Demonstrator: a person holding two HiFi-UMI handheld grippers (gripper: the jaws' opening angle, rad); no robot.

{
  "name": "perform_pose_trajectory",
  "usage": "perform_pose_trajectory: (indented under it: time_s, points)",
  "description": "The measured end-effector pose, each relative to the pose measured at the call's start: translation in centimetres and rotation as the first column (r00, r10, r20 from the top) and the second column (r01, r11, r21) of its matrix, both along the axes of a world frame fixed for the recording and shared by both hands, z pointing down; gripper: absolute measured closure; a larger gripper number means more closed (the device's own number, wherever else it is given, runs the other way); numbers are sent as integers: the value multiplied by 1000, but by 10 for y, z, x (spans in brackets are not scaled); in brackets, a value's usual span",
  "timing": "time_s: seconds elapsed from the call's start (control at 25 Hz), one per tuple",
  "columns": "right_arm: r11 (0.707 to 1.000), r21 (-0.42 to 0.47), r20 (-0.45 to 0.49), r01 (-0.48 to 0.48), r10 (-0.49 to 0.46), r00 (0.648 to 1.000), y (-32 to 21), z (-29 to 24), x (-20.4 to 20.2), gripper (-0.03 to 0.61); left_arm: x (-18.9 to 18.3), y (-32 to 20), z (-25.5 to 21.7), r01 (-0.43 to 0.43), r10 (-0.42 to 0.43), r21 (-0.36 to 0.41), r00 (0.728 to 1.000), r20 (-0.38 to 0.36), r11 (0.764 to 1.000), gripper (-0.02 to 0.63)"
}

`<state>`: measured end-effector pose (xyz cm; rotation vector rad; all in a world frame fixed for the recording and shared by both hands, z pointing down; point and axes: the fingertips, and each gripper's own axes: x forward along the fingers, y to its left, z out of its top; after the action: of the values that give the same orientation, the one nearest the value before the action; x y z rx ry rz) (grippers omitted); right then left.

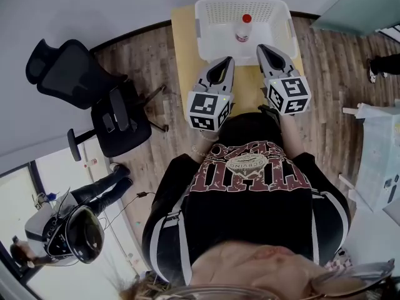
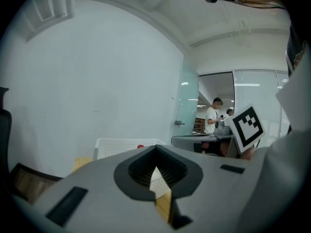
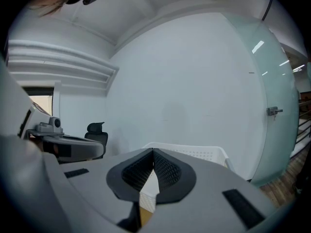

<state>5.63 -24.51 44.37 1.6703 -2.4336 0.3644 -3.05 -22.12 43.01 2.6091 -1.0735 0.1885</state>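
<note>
Over table [image 1: 185,36], short of basket [image 1: 201,27]: left gripper [image 1: 227,62], right gripper [image 1: 262,48] both closed, empty; bottle [image 1: 243,30] inside basket untouched.

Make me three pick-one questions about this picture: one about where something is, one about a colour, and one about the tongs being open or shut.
1. Where is the small clear bottle?
A. inside the white plastic basket
B. on the black office chair
C. on the floor

2. What colour is the bottle's cap?
A. blue
B. red
C. green

3. How are the left tongs and right tongs?
A. both wide open
B. one holds the bottle
C. both shut, empty

Answers: 1 A, it stands within the basket's walls; 2 B, the cap shows red; 3 C, each pair's tips meet with nothing between.
</note>
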Motion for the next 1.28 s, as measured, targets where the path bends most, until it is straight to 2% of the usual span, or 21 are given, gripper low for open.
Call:
perform_pose_trajectory:
  time_s: [0.68,1.28]
  points:
    - [999,-34,-103,1,-5,995,-49,22,18,559,-21,-4,8,74,-74,-27,997,2,997,566]
    - [996,-86,-125,19,-30,992,-91,46,16,557,-42,-6,12,131,-131,-45,991,10,990,566]
